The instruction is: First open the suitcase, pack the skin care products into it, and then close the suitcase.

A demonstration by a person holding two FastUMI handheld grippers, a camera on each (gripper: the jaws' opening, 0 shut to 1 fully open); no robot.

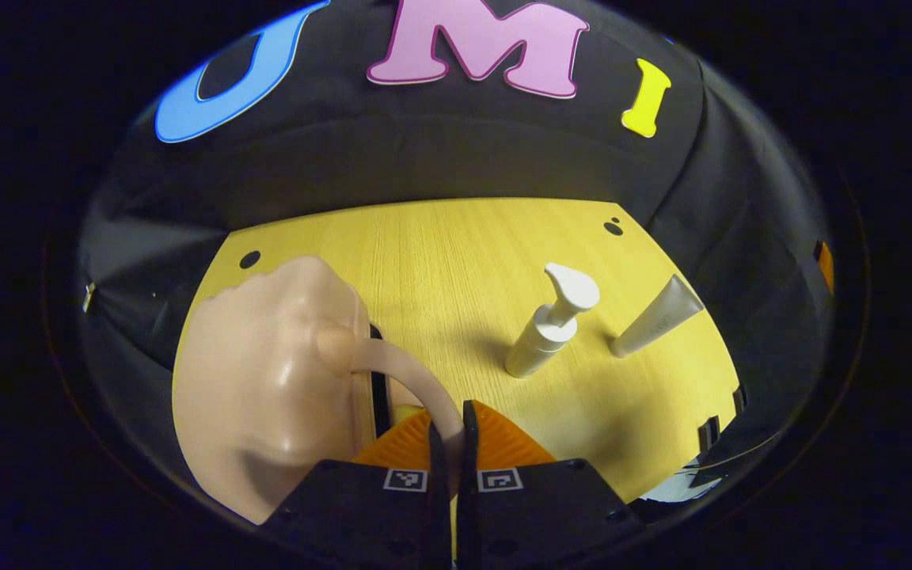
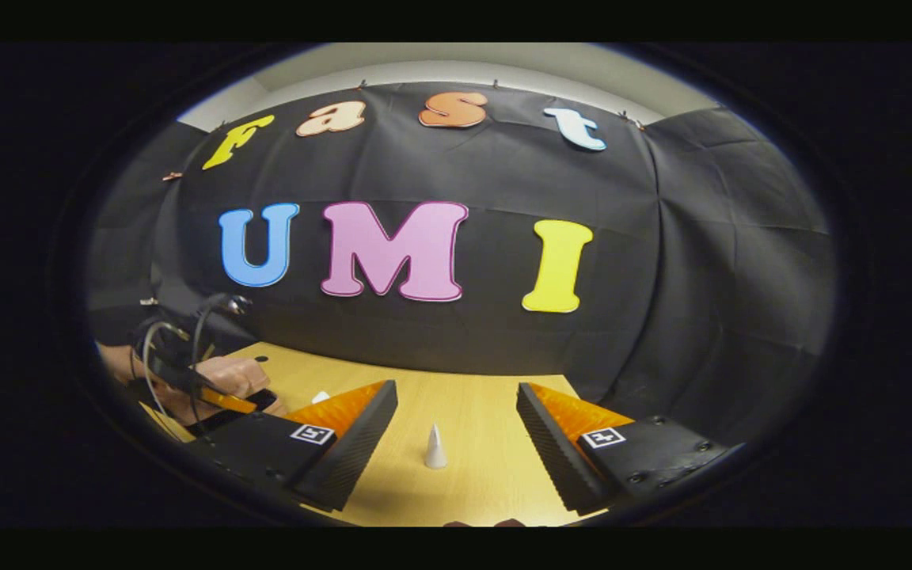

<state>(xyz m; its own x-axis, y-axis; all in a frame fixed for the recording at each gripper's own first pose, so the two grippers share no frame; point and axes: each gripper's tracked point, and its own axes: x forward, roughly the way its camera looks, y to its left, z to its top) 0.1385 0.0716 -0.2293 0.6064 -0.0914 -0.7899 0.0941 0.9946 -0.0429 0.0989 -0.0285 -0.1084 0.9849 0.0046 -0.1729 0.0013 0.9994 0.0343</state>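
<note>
Peach suitcase handle between left tool.

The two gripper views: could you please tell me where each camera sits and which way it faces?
Left gripper view: rides on the left gripper, looking down over the table at the suitcase, pump bottle and tube; its jaws are shut on the suitcase handle.
Right gripper view: rides on the right gripper, facing the wall almost level; its jaws are open, with a hand at the left.
Shared: the table and tube.
</note>
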